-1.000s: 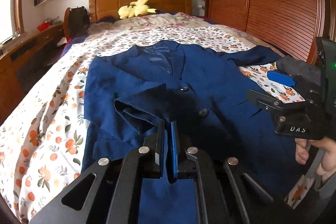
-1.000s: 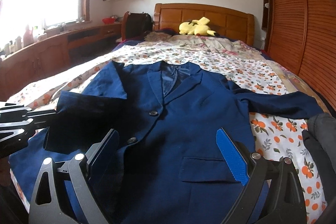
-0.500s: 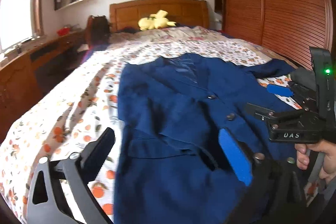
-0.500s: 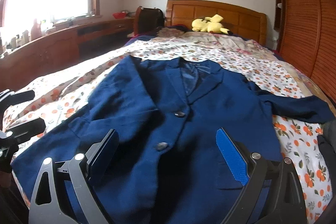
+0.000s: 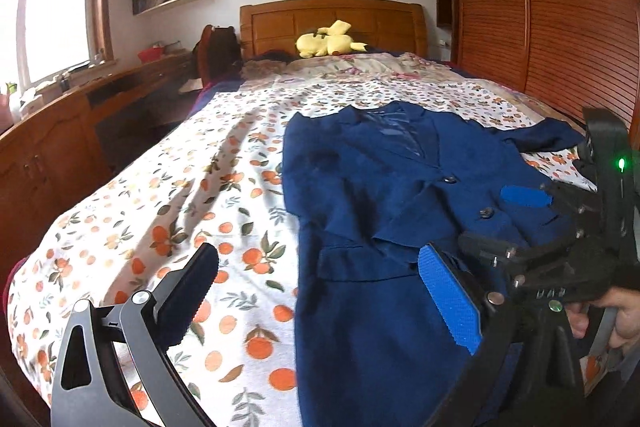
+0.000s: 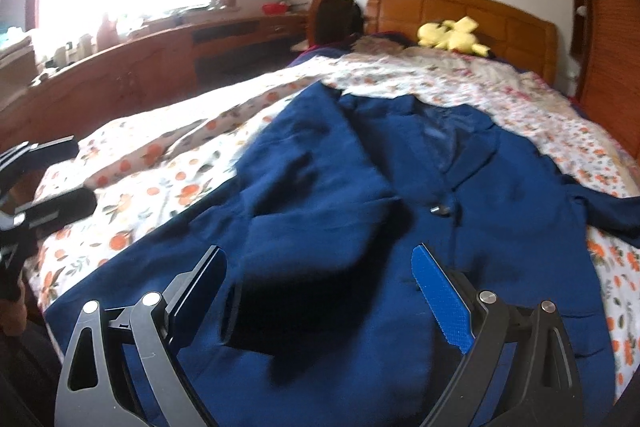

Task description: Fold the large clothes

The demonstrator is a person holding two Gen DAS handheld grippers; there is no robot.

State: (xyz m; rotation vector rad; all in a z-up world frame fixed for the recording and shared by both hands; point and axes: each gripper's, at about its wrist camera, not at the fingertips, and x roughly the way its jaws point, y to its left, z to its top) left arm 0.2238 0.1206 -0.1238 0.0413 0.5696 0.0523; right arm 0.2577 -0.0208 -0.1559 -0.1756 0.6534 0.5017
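Lying face-up on the bed's orange-print sheet, the navy blazer is buttoned, collar toward the wooden headboard. One sleeve is folded across the front w/ its cuff near the hem; the other sleeve is spread out toward the slatted wardrobe doors. Left gripper hovers over the blazer's edge & the sheet, jaws wide apart, nothing between them, not touching cloth. Right gripper hangs above the folded sleeve, jaws also wide apart & empty; its blue pad is clear of the fabric. In the left wrist view the right gripper shows at the right edge w/ a green light on, a hand on its handle. Yellow plush toy sits by the headboard. Desk runs under the bright window.
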